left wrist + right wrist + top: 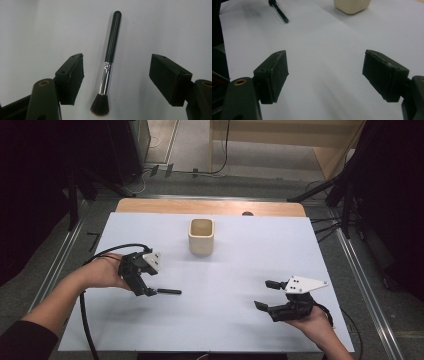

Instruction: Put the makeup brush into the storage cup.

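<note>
A makeup brush point(108, 65) with a black handle, silver ferrule and dark bristles lies flat on the white table point(225, 325). My left gripper point(116, 68) is open just above it, one jaw on each side, touching nothing. In the high view the left gripper point(144, 288) sits at the table's left, with the brush handle point(169, 291) sticking out to its right. My right gripper point(264, 294) is open at the front right with nothing between its jaws. In its own view the right gripper point(325, 72) faces bare table, with the brush handle point(279, 12) far off at the top left.
A cream square cup point(201, 236) stands upright at the middle back of the table; its base point(352, 5) is at the top of the right gripper view. The left gripper's black cable point(85, 320) trails off the front left edge. Dark stands flank the table.
</note>
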Motion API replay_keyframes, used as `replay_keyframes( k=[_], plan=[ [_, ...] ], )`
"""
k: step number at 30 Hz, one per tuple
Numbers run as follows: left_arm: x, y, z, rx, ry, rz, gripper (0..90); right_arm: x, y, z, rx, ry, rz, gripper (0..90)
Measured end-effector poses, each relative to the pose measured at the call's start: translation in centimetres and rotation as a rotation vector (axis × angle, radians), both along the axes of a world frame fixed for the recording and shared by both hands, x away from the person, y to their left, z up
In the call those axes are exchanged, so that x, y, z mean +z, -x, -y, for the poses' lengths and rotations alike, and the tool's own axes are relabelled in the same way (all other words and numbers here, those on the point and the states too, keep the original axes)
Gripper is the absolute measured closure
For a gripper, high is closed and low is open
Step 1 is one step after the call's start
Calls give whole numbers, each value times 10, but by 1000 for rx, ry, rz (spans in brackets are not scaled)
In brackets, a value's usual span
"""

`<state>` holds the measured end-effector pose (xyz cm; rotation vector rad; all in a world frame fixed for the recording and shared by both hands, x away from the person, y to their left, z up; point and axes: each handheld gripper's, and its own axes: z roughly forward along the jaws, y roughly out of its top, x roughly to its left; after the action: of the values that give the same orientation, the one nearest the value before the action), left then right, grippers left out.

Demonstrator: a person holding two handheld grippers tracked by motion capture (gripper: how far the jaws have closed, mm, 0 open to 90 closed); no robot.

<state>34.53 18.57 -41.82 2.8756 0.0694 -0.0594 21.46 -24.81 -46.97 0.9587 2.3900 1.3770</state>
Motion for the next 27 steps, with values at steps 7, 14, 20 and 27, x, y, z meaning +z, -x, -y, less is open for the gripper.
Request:
replay_keyframes(
  k=[7, 14, 20, 27],
  plan=[
    [-11, 0, 2, -1, -35, -2, 294, 0, 0, -1, 4, 9, 3, 214],
    [-20, -1, 3, -14, -71, -2, 304, 0, 0, -1, 3, 8, 3, 214],
    [-27, -3, 2, -26, -80, -3, 317, 0, 0, -1, 6, 11, 4, 214],
    [-34, -2, 2, -53, -99, 28, 369, -1, 0, -2, 10, 21, 2, 214]
  ],
)
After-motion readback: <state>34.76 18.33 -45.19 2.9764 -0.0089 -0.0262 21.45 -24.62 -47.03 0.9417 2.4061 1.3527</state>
